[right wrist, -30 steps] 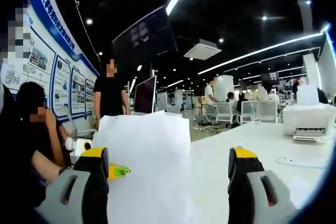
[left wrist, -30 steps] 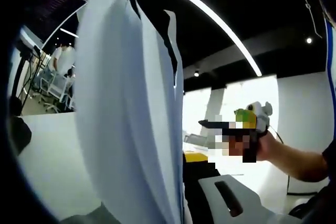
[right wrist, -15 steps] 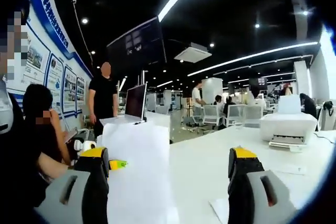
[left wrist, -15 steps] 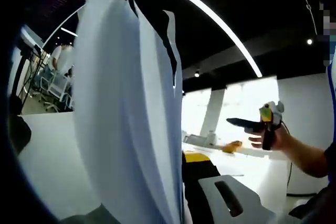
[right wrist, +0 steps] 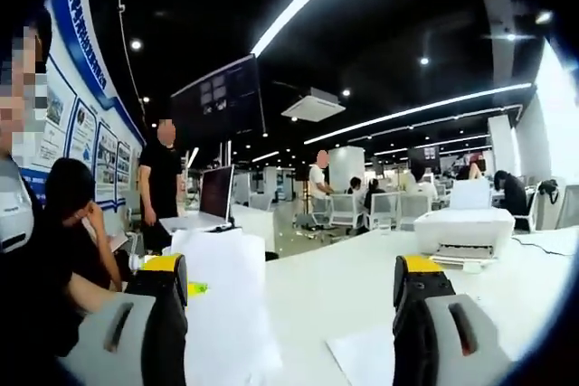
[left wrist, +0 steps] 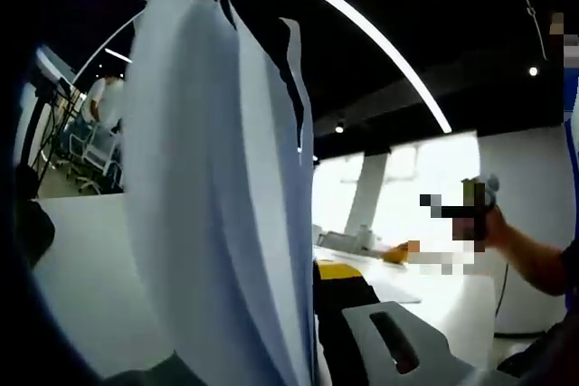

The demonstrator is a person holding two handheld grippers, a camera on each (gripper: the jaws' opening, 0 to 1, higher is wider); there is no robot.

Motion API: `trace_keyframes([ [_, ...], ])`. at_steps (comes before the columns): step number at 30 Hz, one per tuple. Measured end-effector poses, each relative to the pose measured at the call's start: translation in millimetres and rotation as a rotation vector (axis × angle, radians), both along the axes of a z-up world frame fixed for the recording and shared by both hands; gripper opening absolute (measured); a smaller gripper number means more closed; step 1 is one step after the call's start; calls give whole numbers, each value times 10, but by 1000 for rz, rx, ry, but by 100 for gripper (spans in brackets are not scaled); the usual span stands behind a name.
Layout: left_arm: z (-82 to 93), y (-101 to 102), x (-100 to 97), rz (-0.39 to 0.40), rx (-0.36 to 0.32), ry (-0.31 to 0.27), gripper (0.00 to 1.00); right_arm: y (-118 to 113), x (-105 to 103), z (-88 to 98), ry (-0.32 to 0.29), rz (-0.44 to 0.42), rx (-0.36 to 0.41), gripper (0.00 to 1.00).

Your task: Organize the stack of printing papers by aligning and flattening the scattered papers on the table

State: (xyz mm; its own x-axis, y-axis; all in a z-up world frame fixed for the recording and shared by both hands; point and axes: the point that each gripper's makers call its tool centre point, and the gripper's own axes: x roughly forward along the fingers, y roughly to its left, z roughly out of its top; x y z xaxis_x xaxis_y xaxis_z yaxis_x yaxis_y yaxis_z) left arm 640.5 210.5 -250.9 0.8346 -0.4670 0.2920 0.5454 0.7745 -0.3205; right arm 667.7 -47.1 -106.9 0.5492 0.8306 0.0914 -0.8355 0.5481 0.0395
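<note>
— Right gripper view, change since a second ago? The right gripper (right wrist: 288, 314) has drawn back from the papers (right wrist: 224, 314); a loose sheet (right wrist: 366, 357) shows on the white table (right wrist: 353, 277). Jaws wide apart, holding nothing.

— Left gripper (left wrist: 312, 332)? Closed on the upright papers (left wrist: 217, 205): thin, white, smooth, fanned edges.

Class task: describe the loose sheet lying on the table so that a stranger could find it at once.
In the right gripper view, start at the boxy white printer on the long white table. Come down toward the camera to the flat white paper sheet. Unlike the upright white paper stack at the left, it lies flat on the tabletop.
</note>
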Motion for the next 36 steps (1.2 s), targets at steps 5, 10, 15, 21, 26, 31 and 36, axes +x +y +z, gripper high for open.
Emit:
trace_keyframes([
  [5, 2, -27, -1, 0, 8, 3, 6, -190, -101, 165, -25, -38, 30, 90],
  [10, 2, -46, -4, 0, 14, 5, 6, -351, -210, 252, -32, -89, 48, 90],
  [15, -3, -58, -3, 1, 21, 7, 6, -483, -262, 295, -57, -128, 20, 90],
  [21, -13, -49, 5, 4, 30, 8, 6, -844, -251, 443, -51, -224, 42, 89],
  [26, -13, -39, 4, 7, 31, 7, 6, -884, -320, 226, 28, -238, 32, 88],
  [31, -12, -30, 2, 10, 30, 8, 6, -899, -425, -196, 53, -267, -108, 85],
  [36, -23, -39, 10, 8, 40, 11, 6, -946, -465, -416, 61, -285, -146, 85],
])
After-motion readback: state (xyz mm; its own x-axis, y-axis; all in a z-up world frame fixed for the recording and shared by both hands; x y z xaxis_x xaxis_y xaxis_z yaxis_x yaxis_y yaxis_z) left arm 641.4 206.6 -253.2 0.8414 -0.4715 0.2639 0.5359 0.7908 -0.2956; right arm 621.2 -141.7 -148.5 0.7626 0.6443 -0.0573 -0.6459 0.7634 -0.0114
